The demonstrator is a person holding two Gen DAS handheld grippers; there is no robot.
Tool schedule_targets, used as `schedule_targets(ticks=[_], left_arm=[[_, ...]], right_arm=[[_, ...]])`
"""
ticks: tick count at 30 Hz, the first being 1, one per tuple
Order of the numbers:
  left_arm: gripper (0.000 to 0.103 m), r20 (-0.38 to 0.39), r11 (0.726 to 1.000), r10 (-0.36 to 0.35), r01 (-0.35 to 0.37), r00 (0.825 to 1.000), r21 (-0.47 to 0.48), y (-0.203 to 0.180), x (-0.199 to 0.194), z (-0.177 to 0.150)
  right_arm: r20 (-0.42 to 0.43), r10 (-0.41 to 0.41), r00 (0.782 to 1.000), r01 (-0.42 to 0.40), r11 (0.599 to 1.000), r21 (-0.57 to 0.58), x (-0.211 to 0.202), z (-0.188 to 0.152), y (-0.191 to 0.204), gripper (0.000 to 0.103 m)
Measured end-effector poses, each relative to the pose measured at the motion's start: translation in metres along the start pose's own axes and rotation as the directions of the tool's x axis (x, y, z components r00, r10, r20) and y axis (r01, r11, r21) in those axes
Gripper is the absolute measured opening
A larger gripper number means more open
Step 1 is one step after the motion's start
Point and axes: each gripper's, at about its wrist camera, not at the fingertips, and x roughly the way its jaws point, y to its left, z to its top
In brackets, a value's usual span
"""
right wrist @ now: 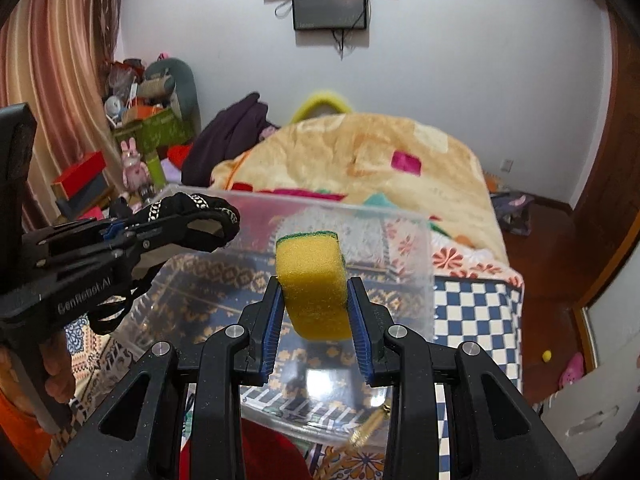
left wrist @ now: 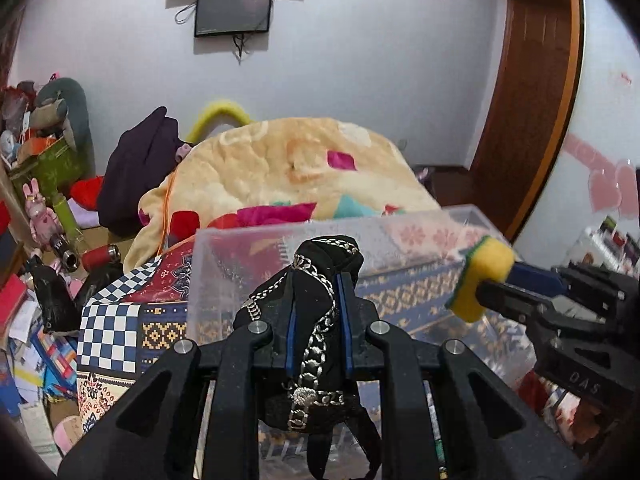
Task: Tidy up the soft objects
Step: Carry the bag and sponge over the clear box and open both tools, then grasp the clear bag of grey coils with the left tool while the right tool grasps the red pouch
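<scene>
Left wrist view looks across a bed [left wrist: 132,328] spread with patterned cloth: navy-and-white checks at the near left corner, blue and gold woven bands under the bin. Behind it a plush cream blanket [left wrist: 296,164] with pink, teal and red patches is heaped high against a plain white wall [left wrist: 360,60], where a dark screen [left wrist: 234,10] hangs. A wooden door frame [left wrist: 536,112] curves up the right side; the left side is crowded with boxes, papers and plush toys, leaving open room only above the bed.

A clear plastic bin [left wrist: 280,240] sits on the bed, rectangular, thin-walled and open-topped, its far rim just before the blanket; in the right wrist view its right wall [right wrist: 428,280] ends near the bed's checked corner.

Clamped in the left gripper [left wrist: 318,320] is a black cloth item [left wrist: 320,272], soft and bunched, trimmed with silver chain-pattern embroidery; it is held above the bin's left part, with loose ends hanging below the fingers.

Squeezed between the blue ribbed pads [right wrist: 272,320] of the right gripper [right wrist: 314,312] is a yellow sponge [right wrist: 314,280], a porous block with a thin green scouring layer on its far face, held over the bin's open middle, apart from the cloth.
</scene>
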Motion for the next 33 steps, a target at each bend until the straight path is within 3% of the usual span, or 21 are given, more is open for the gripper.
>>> schedule_targets(ticks=[7,10,12,15,19,22,24,27,33], left_arm=[[0.021,-0.023,0.998,-0.001,0.002,1.000,0.063,-0.013,0.004,-0.009],[0.032,-0.015,0.998,-0.001,0.002,1.000,0.063,-0.014,0.000,-0.011],[0.046,-0.004,0.999,-0.002,0.002,1.000,0.051,-0.012,-0.006,-0.011],[0.064,0.023,0.999,-0.015,0.014,1.000,0.031,-0.009,-0.016,-0.012],[0.069,0.062,0.999,-0.010,0.008,0.998,0.037,-0.008,-0.035,-0.012],[0.078,0.104,0.999,-0.006,0.003,0.995,0.035,-0.008,-0.053,-0.014],[0.082,0.132,0.999,-0.013,0.008,0.991,0.041,-0.009,-0.066,-0.017],[0.091,0.166,0.998,-0.013,0.003,0.986,0.058,-0.011,-0.082,-0.022],[0.098,0.197,0.998,-0.015,0.001,0.980,0.069,-0.011,-0.103,-0.042]], right_arm=[[-0.069,0.019,0.997,-0.020,1.000,-0.011,0.007,-0.003,0.004,0.029],[-0.087,0.030,0.996,-0.032,0.999,-0.018,0.007,-0.004,0.004,0.031],[-0.088,0.030,0.996,-0.032,0.999,-0.025,0.006,-0.003,0.006,0.039],[-0.060,0.017,0.998,-0.020,0.999,-0.039,-0.002,-0.003,0.008,0.056],[-0.011,0.002,1.000,-0.003,0.999,-0.054,-0.018,-0.001,0.013,0.057],[0.028,0.007,1.000,-0.005,0.999,-0.053,-0.031,-0.001,0.014,0.058],[0.062,0.013,0.998,-0.010,0.999,-0.052,-0.041,-0.002,0.014,0.066],[0.112,0.015,0.994,-0.009,0.999,-0.052,-0.056,-0.007,0.015,0.069],[0.162,0.021,0.987,-0.013,0.999,-0.046,-0.073,-0.021,0.018,0.070]])
